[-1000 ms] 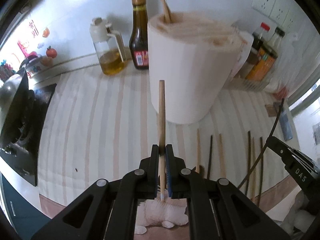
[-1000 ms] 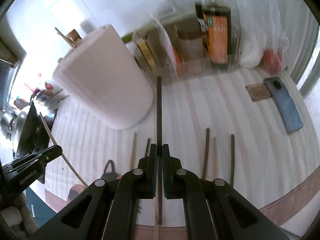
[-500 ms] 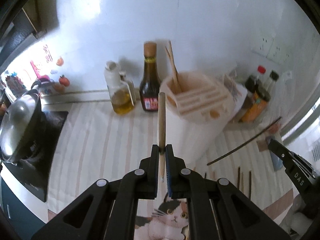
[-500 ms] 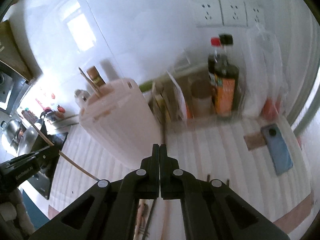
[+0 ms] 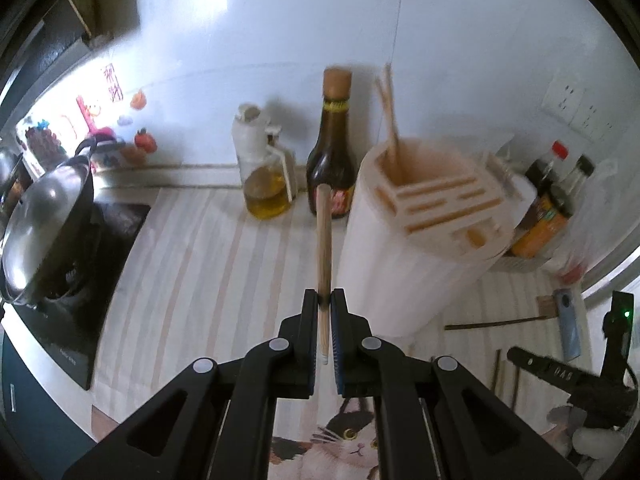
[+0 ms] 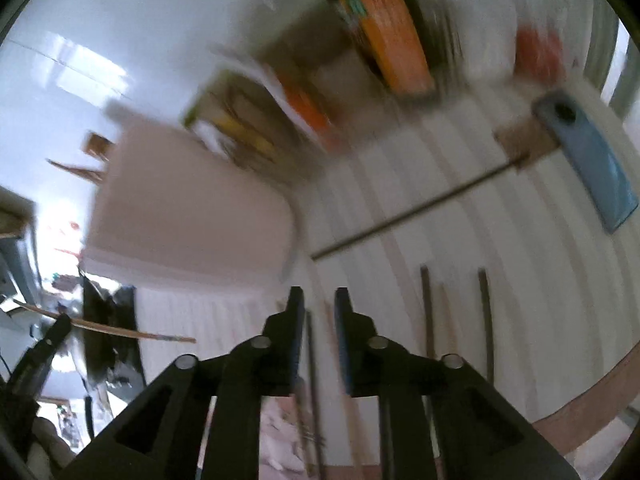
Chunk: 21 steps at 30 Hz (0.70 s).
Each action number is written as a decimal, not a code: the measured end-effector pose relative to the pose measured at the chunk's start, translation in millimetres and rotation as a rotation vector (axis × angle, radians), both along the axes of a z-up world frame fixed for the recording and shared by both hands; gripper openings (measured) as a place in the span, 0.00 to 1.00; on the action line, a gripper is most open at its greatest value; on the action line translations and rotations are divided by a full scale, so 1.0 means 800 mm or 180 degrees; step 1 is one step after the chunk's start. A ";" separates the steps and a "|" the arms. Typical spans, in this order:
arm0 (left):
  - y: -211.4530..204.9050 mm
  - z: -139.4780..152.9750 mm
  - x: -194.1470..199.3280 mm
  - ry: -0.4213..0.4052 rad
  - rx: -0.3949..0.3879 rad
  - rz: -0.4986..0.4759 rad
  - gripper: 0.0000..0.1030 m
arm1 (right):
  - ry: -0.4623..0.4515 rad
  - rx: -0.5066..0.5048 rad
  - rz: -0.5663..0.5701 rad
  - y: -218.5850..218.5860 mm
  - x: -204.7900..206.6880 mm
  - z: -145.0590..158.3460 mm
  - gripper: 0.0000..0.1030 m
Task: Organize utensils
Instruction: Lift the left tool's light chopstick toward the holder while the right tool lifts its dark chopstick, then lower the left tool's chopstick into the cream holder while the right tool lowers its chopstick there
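Note:
My left gripper (image 5: pixel 325 300) is shut on a pale wooden chopstick (image 5: pixel 323 240) that stands upright in front of the camera. To its right is the white utensil holder (image 5: pixel 432 216) with a slotted top and two wooden chopsticks (image 5: pixel 390 116) in it. A dark chopstick (image 6: pixel 420 208) lies aslant on the striped counter by the holder's foot. My right gripper (image 6: pixel 319 296) hangs over the counter, its jaws opening with nothing between them. Several more chopsticks (image 6: pixel 428 312) lie side by side on the counter below it. The right wrist view is blurred.
A soy sauce bottle (image 5: pixel 334 148) and an oil cruet (image 5: pixel 264 176) stand against the wall left of the holder. A lidded wok (image 5: pixel 44 216) sits on the stove at far left. Sauce bottles (image 5: pixel 548 208) and a blue phone (image 6: pixel 588 164) are on the right.
The right gripper has let go of the dark chopstick, which now lies aslant on the counter, and its jaws have parted. The left gripper has risen with the wooden chopstick; the holder's top now shows.

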<state>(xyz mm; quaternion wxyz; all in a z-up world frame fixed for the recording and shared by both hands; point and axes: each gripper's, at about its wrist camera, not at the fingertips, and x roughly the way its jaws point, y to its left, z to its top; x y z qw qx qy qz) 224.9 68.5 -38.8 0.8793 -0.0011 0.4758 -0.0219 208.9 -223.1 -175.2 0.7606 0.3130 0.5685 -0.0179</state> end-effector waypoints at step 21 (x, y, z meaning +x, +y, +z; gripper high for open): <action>0.005 -0.035 -0.008 0.0165 0.0185 0.0070 0.04 | 0.0402 -0.1190 0.1230 0.128 -0.009 -0.094 0.06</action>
